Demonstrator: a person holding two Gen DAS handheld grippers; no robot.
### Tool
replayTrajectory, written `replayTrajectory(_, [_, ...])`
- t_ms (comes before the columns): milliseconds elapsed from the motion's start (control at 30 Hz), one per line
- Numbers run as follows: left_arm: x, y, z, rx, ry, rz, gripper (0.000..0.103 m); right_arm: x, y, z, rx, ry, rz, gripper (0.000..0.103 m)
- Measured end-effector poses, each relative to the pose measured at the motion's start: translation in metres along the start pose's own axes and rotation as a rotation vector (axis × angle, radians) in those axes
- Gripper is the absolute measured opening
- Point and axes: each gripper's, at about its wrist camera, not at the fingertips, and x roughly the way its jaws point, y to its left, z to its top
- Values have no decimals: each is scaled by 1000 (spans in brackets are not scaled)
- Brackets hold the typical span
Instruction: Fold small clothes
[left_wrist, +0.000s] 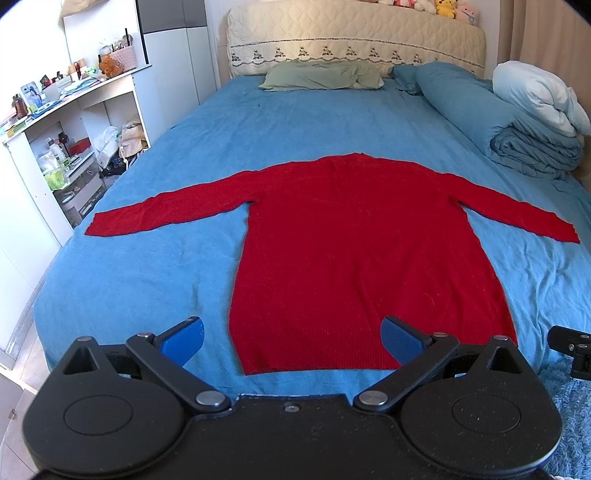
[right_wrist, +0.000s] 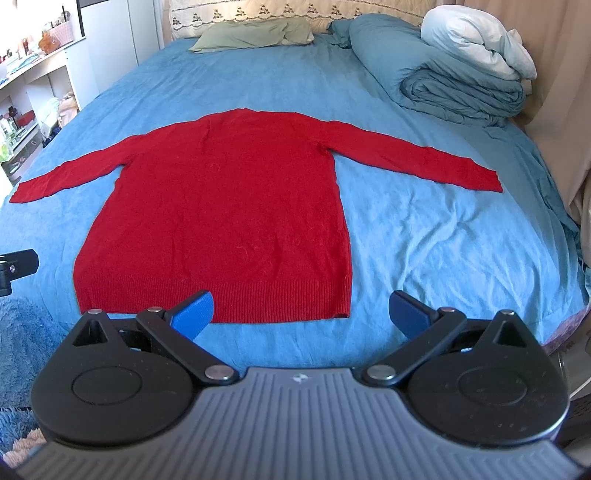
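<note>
The red sweater (left_wrist: 354, 254) is laid flat on the blue bedsheet (left_wrist: 166, 266), sleeves spread, hem nearest, so every edge can be reached. The left gripper (left_wrist: 291, 338) and right gripper (right_wrist: 301, 314) are held before the hem, jaws wide and empty.

My left gripper (left_wrist: 291, 338) and right gripper (right_wrist: 301, 314) are matt black plastic, lightly dusted, with shiny metal pivot pins and blue ribbed pads (right_wrist: 194, 314). The right one's body is grey, grooved plastic. The sweater (left_wrist: 343, 240) before me is fuzzy red knit, ribbed along the hem, with loose fibres standing off it. Under it the sheet (left_wrist: 155, 280) is soft blue cloth, matt and faintly creased. The headboard (left_wrist: 354, 37) is quilted cream fabric with an embroidered band. The duvet (right_wrist: 461, 88) is smooth, puffy blue cloth. The shelf (left_wrist: 110, 96) looks like smooth white painted board.
</note>
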Motion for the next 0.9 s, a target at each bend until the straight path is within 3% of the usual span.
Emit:
replayTrajectory(267, [-3, 1, 2, -3, -2, 3, 103, -2, 1, 0, 1, -5, -5, 103])
replayTrajectory(400, [-10, -6, 17, 21, -46, -20, 103, -7, -2, 6, 18, -30, -7, 103])
replayTrajectory(500, [-10, -17, 40, 41, -103, -68, 103, -7, -14, 22, 47, -79, -21, 103])
replayTrajectory(733, [26, -71, 114, 141, -256, -210, 103, 22, -71, 87, 112, -230, -160, 103])
replayTrajectory(800, [44, -86, 135, 146, -279, -274, 103, 38, -95, 104, 151, -264, -193, 103])
replayTrajectory(900, [80, -112, 166, 148, -276, -309, 103, 74, -135, 129, 201, -275, -265, 103])
